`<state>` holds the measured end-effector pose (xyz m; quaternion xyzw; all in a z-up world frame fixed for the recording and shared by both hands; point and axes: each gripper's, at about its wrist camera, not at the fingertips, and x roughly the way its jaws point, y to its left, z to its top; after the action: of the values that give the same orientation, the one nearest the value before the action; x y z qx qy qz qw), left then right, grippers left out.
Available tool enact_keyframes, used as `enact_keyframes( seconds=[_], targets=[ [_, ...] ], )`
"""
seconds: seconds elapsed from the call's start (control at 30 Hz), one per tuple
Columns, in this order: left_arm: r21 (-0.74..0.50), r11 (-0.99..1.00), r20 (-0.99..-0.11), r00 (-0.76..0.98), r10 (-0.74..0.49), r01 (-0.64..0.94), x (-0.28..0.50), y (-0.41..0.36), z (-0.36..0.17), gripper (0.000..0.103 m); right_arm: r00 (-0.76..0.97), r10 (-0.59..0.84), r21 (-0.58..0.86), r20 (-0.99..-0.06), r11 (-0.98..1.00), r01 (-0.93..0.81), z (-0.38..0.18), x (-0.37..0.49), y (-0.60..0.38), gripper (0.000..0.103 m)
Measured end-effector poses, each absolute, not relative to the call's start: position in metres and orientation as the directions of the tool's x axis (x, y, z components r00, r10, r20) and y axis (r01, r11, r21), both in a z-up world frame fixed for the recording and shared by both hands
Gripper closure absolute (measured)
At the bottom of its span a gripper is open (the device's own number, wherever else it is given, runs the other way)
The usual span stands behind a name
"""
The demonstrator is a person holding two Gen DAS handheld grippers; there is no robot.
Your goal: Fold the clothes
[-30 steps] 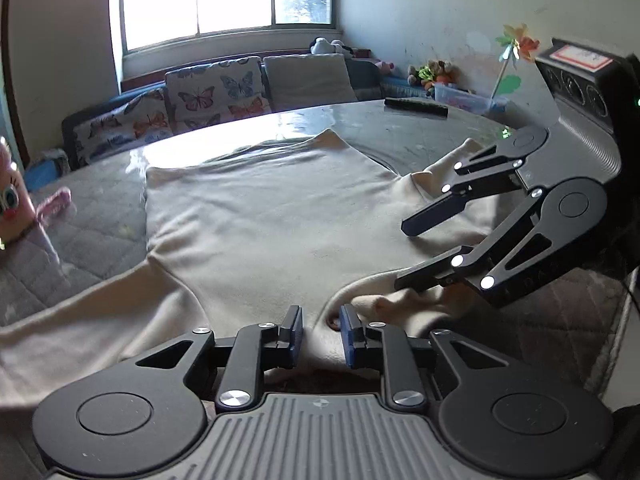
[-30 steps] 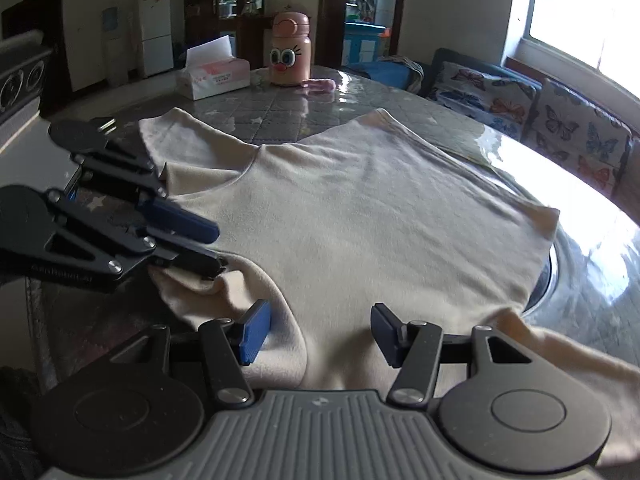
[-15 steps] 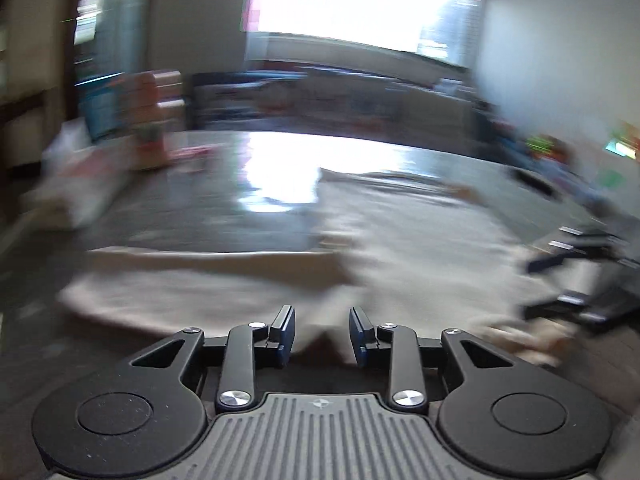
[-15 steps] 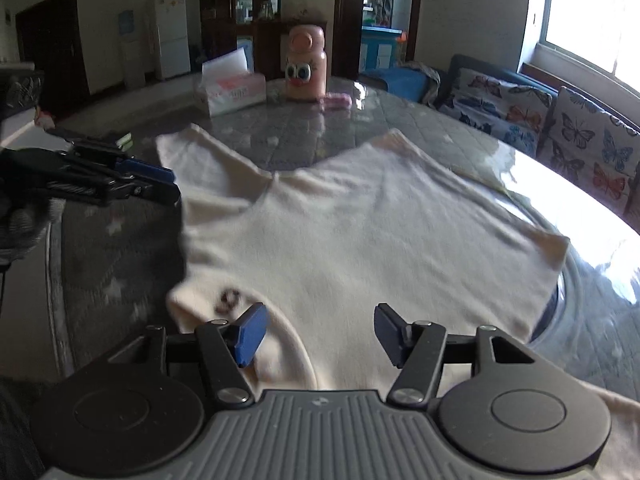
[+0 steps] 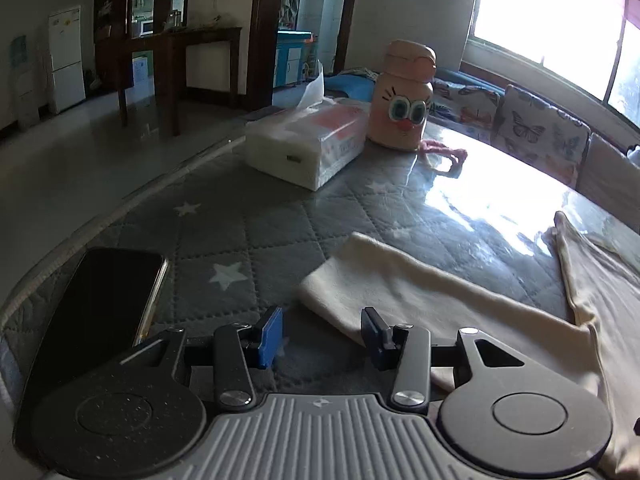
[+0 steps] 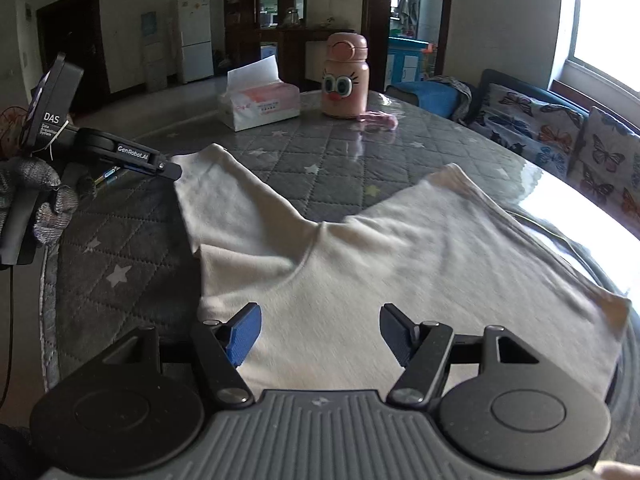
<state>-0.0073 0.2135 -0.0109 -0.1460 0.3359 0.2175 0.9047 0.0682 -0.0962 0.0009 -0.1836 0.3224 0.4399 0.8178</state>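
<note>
One cream long-sleeved top (image 6: 400,256) lies spread flat on the round table (image 6: 132,248), which is covered by a grey quilted cloth with white stars. One of its sleeves (image 5: 420,300) reaches out to the table's left side, its cuff end lying flat and free. I count two grippers. The left gripper (image 5: 320,332) hangs just over that cuff, its blue pads apart with nothing between them but the quilted cloth; the cuff's edge lies just past the right-hand pad. The right gripper (image 6: 318,330) hovers over the body of the top near its front edge, jaws standing wide, no cloth pinched. A gloved hand (image 6: 40,200) holds the left tool's handle.

Beyond the garment there is one black phone (image 5: 100,304) lying face up near the table's rim, one tissue pack (image 5: 308,140), one pink bottle (image 5: 404,100) with cartoon eyes and a pink strap (image 5: 444,152) trailing beside it. Past the table stands a sofa with butterfly-print cushions (image 6: 552,132).

A second ago the left gripper sat close beside the right one at the top's near corner, its pads almost together over bunched cloth. Since then it has swung away to the sleeve end and its jaws have just been opening. The right gripper's jaws have just been opening too, and the bunched cloth now lies flat.
</note>
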Motion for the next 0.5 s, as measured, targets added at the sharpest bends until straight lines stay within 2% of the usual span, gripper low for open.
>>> enact_keyframes(
  seconds=[0.07, 0.2, 0.27, 0.5],
  targets=[
    [-0.12, 0.864, -0.67, 0.682, 0.294, -0.49, -0.003, 0.216, -0.011, 0.06, 0.404, 0.602, -0.016, -0.689, 0.545, -0.839, 0.0, 0.071, -0.091, 0.036],
    [-0.104, 0.873, -0.665, 0.686, 0.295, -0.477, 0.007, 0.216, -0.013, 0.091, 0.405, 0.603, -0.009, -0.687, 0.551, -0.835, -0.003, 0.075, -0.082, 0.035],
    [-0.105, 0.877, -0.661, 0.692, 0.291, -0.469, 0.012, 0.218, -0.012, 0.097, 0.405, 0.602, -0.008, -0.688, 0.553, -0.833, -0.005, 0.076, -0.078, 0.034],
    [-0.099, 0.891, -0.585, 0.75, 0.309, -0.444, 0.029, 0.223, 0.017, 0.099, 0.381, 0.599, -0.003, -0.705, 0.534, -0.846, -0.017, 0.073, -0.067, 0.033]
  ],
)
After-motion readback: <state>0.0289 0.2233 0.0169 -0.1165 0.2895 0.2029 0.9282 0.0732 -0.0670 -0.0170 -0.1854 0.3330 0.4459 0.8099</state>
